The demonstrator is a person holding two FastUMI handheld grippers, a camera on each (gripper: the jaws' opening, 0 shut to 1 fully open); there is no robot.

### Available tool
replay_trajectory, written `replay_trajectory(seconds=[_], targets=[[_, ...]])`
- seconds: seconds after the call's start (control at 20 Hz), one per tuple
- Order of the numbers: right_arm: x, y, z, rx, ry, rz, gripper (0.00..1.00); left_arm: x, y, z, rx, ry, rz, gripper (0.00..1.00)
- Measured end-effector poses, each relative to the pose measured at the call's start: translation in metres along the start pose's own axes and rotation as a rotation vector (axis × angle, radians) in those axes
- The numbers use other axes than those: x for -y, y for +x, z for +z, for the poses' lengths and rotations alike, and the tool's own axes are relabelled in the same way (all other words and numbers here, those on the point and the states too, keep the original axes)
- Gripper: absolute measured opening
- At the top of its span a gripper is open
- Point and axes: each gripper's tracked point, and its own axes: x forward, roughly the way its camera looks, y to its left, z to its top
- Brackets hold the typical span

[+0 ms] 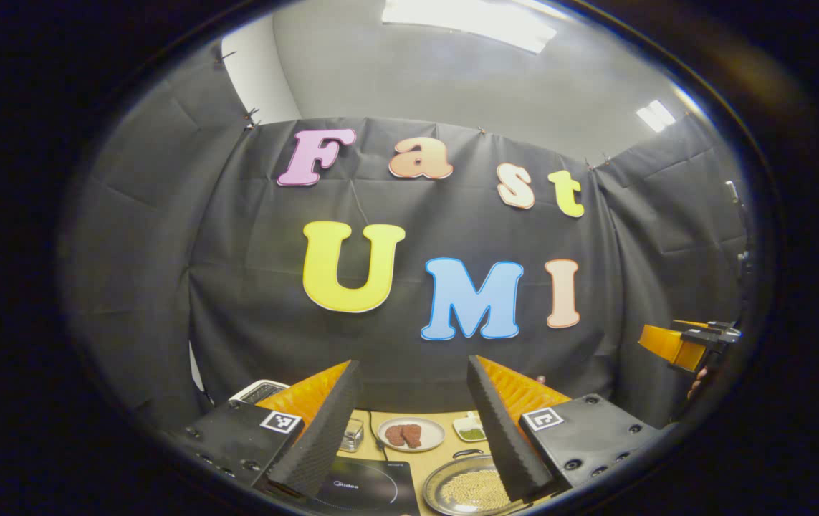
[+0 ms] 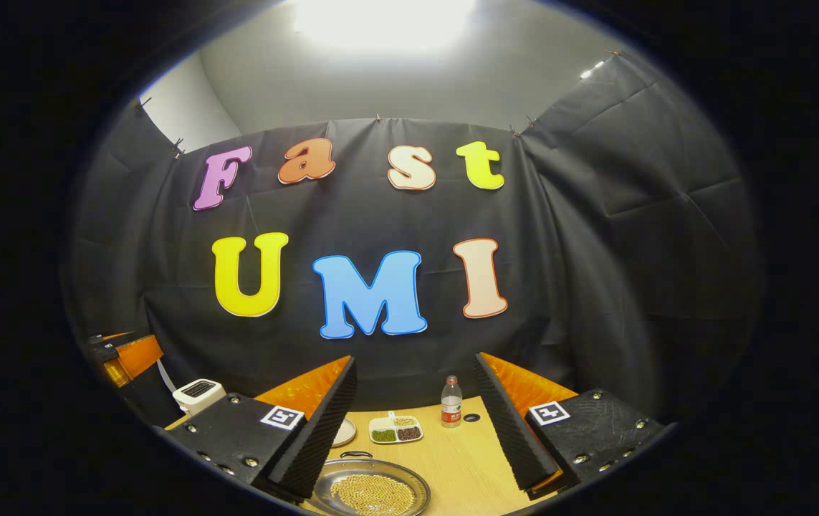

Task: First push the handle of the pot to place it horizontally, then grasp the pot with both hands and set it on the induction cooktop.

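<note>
From the left gripper view I have the left gripper (image 1: 415,423) held high with its fingers spread and nothing between them; below it on the table (image 1: 445,459) the pot (image 1: 470,489) of yellow beans sits just beside the cooktop (image 1: 366,491), with a plate (image 1: 411,434) of meat behind them. In the right gripper view my right gripper (image 2: 416,423) is also spread wide and empty above the pot (image 2: 372,493), whose small handle (image 2: 356,454) lies at the far rim, a bottle (image 2: 451,402) and a divided dish (image 2: 396,430) farther back.
</note>
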Motion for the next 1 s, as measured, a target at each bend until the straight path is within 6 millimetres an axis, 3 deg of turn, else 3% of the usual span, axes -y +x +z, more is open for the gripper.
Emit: replay_trajectory(seconds=[0.35,0.65,0.85,0.9,0.95,1.0], targets=[[-0.003,0.003,-0.02,-0.057,0.001,0.019,0.99,0.004,-0.001,-0.008,-0.018,0.002,-0.005,0.96],[-0.023,0.003,-0.062,-0.17,-0.023,0.065,0.98,-0.002,0.004,-0.029,-0.06,0.002,0.005,0.96],[-0.042,-0.002,-0.096,-0.272,-0.036,0.109,0.73,-0.012,0.003,-0.047,-0.093,-0.008,0.026,0.96],[-0.045,-0.002,-0.106,-0.295,-0.044,0.115,0.5,-0.014,0.003,-0.049,-0.098,-0.009,0.03,0.96],[-0.047,-0.003,-0.115,-0.325,-0.055,0.114,0.48,-0.016,0.003,-0.049,-0.1,-0.008,0.033,0.96],[-0.051,-0.004,-0.126,-0.36,-0.061,0.121,0.33,-0.018,0.002,-0.049,-0.1,-0.006,0.036,0.96]])
